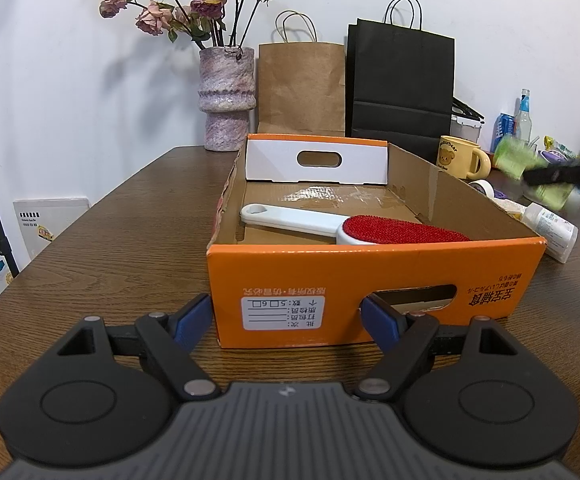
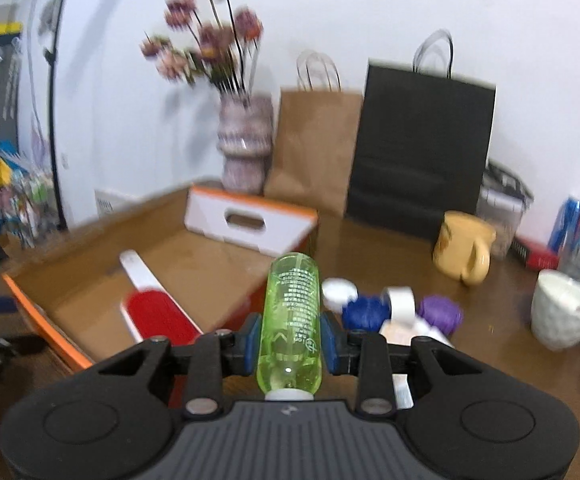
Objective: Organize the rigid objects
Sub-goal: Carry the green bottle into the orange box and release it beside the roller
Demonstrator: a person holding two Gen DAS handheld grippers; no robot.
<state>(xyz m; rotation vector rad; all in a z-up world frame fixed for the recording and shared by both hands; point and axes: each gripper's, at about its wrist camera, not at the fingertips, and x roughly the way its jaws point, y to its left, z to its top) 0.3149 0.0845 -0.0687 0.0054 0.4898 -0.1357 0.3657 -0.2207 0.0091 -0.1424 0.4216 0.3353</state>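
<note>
One green bottle (image 2: 291, 320) lengthwise in right jaws, base pointing forward, left jaws spread wide, empty

Two grippers, two states.

My left gripper (image 1: 286, 316) sits low and level, jaws spread wide; my right gripper (image 2: 290, 340) looks raised, apparently mid-air, jaws clamped on their load.

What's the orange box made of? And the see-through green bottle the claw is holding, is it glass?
The orange box looks like cardboard: its inside walls are plain brown with folded flaps, and the outside is printed glossy orange. The green bottle in the right claw is see-through and shiny with white print. It is probably plastic, though the look alone cannot rule out glass.
</note>
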